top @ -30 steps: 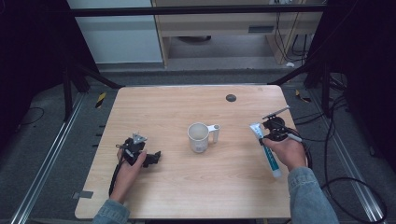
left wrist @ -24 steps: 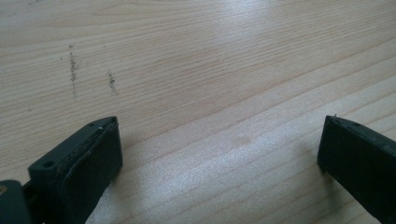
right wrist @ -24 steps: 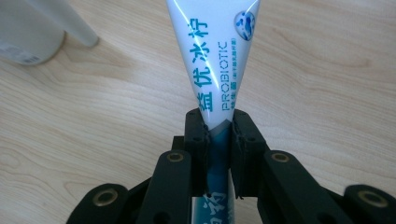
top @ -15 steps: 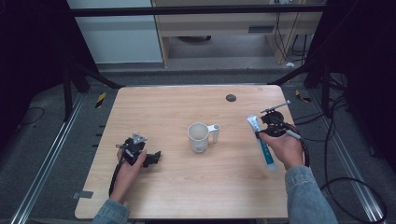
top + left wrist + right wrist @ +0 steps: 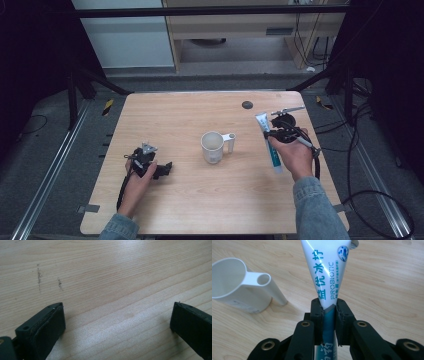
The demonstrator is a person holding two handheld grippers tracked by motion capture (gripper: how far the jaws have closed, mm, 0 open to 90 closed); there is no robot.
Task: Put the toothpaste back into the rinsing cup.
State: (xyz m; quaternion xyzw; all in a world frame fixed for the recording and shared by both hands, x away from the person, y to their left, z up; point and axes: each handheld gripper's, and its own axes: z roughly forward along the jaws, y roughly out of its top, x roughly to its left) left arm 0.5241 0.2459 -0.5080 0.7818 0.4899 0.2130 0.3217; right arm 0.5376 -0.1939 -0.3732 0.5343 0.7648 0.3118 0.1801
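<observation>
The wooden table (image 5: pixel 200 210) is carrying a white cup (image 5: pixel 213 146) near its middle, its tubular handle pointing toward the person's right. To the right of the cup, the right gripper (image 5: pixel 329 315) is clenching a white and teal toothpaste tube (image 5: pixel 325 272) between its jaws, holding it near the table's right edge. Over on the left, the left gripper (image 5: pixel 150 165) is resting low over bare wood, its jaws standing wide apart.
</observation>
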